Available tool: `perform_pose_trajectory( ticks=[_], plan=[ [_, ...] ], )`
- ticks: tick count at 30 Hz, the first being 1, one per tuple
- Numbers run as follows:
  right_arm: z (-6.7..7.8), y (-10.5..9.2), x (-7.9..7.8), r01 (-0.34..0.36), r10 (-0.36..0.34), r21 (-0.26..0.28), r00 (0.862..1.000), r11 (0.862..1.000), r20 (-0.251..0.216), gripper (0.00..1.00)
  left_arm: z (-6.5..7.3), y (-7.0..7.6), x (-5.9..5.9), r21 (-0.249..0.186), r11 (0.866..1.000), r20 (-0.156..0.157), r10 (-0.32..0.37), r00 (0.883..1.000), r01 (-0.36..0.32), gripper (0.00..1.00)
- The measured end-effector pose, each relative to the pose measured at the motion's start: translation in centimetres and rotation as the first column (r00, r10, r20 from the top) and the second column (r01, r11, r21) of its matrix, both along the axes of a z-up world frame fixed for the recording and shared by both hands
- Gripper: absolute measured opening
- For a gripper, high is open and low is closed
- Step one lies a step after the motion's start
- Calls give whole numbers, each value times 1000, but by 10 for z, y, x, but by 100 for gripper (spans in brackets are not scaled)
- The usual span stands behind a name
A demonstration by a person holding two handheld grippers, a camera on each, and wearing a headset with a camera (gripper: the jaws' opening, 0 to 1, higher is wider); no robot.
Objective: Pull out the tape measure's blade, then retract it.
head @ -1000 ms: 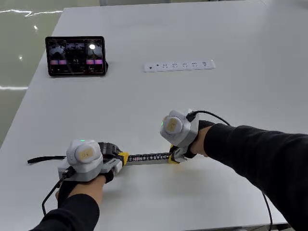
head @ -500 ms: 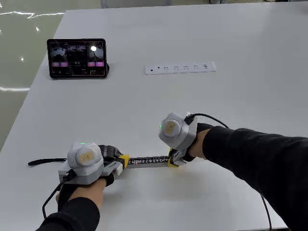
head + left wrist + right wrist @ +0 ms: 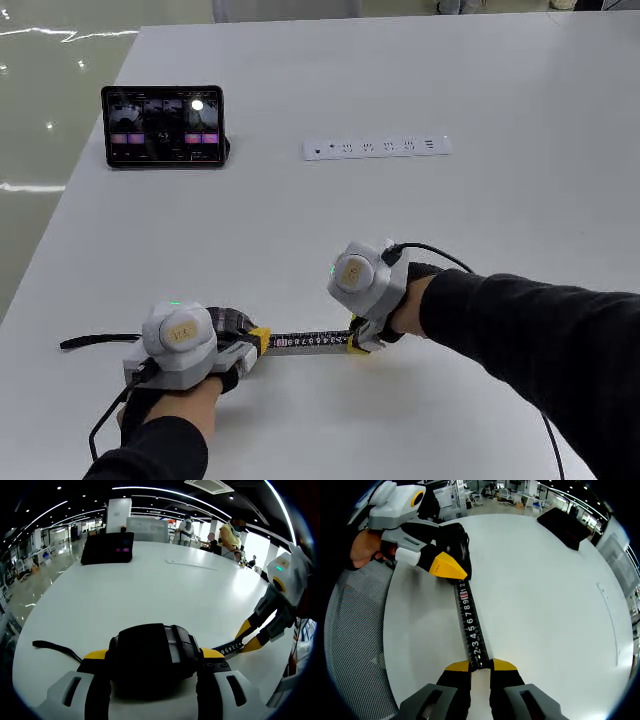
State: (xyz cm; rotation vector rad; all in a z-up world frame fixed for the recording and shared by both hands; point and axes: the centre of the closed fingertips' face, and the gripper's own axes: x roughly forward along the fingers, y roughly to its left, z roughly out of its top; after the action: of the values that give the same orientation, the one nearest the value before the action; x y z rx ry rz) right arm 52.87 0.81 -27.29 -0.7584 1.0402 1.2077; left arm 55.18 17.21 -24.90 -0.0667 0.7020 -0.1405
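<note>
Jaws of the left gripper are closed around the black tape measure at the near left of the desk, its strap trailing flat to the left. A short length of blade runs from the case along the desk surface to the right gripper, whose jaws pinch the blade's end, close beside. Farther back, well apart from both, a white power strip lies flat, and a tablet stands propped toward the far left edge, its screen lit.
</note>
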Motion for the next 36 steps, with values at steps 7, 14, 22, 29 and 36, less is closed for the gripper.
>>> perform_pose_trajectory(
  ticks=[7,14,22,29,36],
  plan=[
    [0,3,0,-6,6,5,1000,1000,2,10,0,0,0,0,1000,0,0,1000,0,66],
    [-1,6,0,-27,27,9,1000,1000,11,10,0,0,0,-1,1000,-2,0,1000,0,66],
    [0,11,0,-27,27,18,1000,999,10,10,0,0,0,-1,1000,-4,0,1000,0,66],
    [0,14,0,-33,33,24,999,999,11,10,0,0,0,-2,1000,-4,1,1000,-1,66],
    [0,15,2,-35,35,34,999,999,6,9,0,0,0,-10,1000,-11,-2,1000,2,65]
  ],
)
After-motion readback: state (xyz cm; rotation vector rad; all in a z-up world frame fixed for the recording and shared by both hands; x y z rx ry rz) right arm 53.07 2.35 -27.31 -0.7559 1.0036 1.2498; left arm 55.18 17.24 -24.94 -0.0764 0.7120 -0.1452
